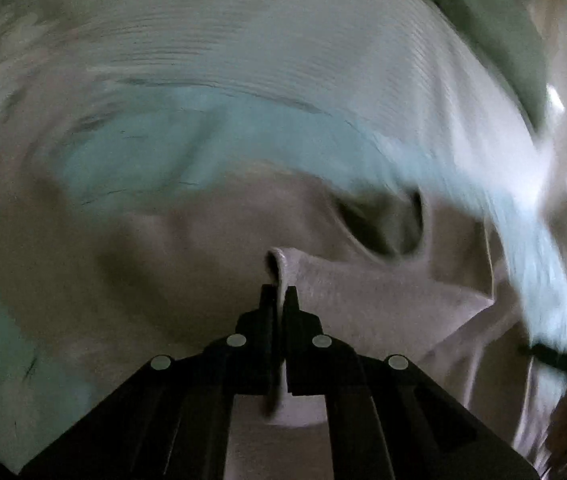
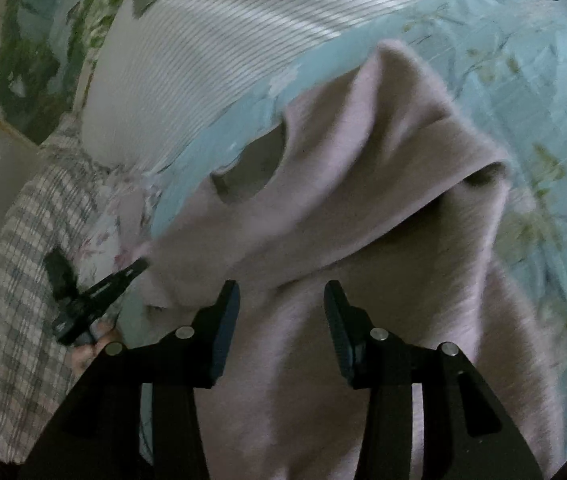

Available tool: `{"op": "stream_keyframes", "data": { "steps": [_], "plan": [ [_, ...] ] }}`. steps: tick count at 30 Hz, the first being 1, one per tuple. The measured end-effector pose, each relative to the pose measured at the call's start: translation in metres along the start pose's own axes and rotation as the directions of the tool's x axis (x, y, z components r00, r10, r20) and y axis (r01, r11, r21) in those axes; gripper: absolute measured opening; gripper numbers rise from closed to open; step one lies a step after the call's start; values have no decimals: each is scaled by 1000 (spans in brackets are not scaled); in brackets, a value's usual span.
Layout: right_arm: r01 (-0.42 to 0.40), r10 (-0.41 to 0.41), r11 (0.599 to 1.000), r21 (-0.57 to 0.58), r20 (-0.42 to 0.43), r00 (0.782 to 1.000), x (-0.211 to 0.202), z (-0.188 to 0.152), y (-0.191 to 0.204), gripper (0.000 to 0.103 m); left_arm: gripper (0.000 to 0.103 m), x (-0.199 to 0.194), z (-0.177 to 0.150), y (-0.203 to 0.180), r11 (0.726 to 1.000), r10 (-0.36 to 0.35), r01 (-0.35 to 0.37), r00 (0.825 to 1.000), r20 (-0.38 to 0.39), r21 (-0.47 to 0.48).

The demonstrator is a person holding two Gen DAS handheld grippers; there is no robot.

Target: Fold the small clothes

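A pale pink fuzzy garment lies crumpled on a light blue floral bedsheet, with an open hole in it near the upper left. My left gripper is shut on a thin upright fold of the pink garment. In the right wrist view the left gripper pinches the cloth's left corner. My right gripper hovers open over the middle of the garment. Its pads stand apart and touch no fabric. The left wrist view is heavily blurred.
A white ribbed, striped cloth lies beyond the garment at the upper left. A person's plaid sleeve and hand hold the left gripper. Green patterned fabric shows at the far left.
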State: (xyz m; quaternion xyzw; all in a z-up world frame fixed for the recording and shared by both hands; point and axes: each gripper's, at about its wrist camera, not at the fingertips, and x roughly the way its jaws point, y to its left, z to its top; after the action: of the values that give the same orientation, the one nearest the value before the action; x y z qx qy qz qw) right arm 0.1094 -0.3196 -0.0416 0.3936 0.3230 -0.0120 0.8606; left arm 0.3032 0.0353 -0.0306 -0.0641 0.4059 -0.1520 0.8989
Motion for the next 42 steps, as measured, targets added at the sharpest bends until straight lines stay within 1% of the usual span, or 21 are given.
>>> {"op": "stream_keyframes", "data": {
  "steps": [3,4,8,14,18,19,20,21,24,26,28,30,32,33,35,36,38,39,40,41,42],
  "plan": [
    [50,-51,999,13,37,998,-8,18,-12,46,2,3,-5,33,989,45,-45,999,-6,-142],
    [75,-75,997,8,64,995,-13,27,-16,46,2,4,-8,41,985,36,-37,999,-10,-171],
    [163,-162,987,5,111,980,-19,66,-31,46,2,1,-17,45,978,45,-44,999,1,-206],
    [255,-253,966,-45,30,967,16,110,-58,46,2,1,-24,47,962,75,-69,997,11,-265],
    [231,-235,970,-77,-49,971,49,120,-63,46,2,-10,-25,53,961,69,-63,997,14,-270],
    [206,-213,974,-94,-64,975,55,120,-64,32,2,-11,-25,52,962,69,-63,998,13,-265],
    [194,-203,974,-114,-80,976,60,121,-62,13,2,-11,-25,50,965,72,-67,997,11,-253],
    [197,-208,972,-129,-80,975,60,124,-60,7,2,-12,-25,49,967,72,-67,997,10,-247],
    [200,-202,964,-177,7,979,40,139,-45,7,2,-16,-24,40,974,63,-59,998,13,-221],
    [249,-244,942,-224,51,968,34,147,-38,7,2,-18,-22,33,978,44,-39,999,22,-205],
    [295,-294,922,-252,42,955,42,148,-39,7,2,-13,-21,26,982,36,-33,999,13,-187],
    [326,-335,908,-263,9,942,55,145,-45,7,2,-5,-23,22,983,55,-55,998,-2,-174],
    [318,-332,918,-235,-19,943,57,142,-53,7,2,3,-26,22,982,67,-69,998,-18,-176],
    [319,-329,925,-206,-15,944,52,141,-57,8,2,6,-28,24,980,71,-75,997,-30,-182],
    [375,-374,911,-168,39,926,30,137,-53,13,2,9,-30,27,979,68,-75,997,-43,-190],
    [376,-370,911,-170,69,927,19,133,-46,14,2,9,-32,29,979,63,-70,997,-47,-190],
    [290,-283,934,-209,64,957,10,121,-31,15,2,8,-34,29,981,61,-69,997,-50,-180],
    [245,-246,938,-245,28,969,11,112,-23,17,2,8,-34,28,982,60,-68,997,-51,-175],
    [223,-238,934,-278,-19,971,17,102,-19,20,2,9,-34,27,983,60,-68,997,-53,-170],
    [243,-275,920,-307,-67,959,26,91,-19,20,2,8,-35,25,984,59,-67,997,-54,-165],
    [301,-345,897,-323,-87,935,33,84,-27,20,2,8,-35,24,985,57,-65,997,-56,-162]
  ]
}}
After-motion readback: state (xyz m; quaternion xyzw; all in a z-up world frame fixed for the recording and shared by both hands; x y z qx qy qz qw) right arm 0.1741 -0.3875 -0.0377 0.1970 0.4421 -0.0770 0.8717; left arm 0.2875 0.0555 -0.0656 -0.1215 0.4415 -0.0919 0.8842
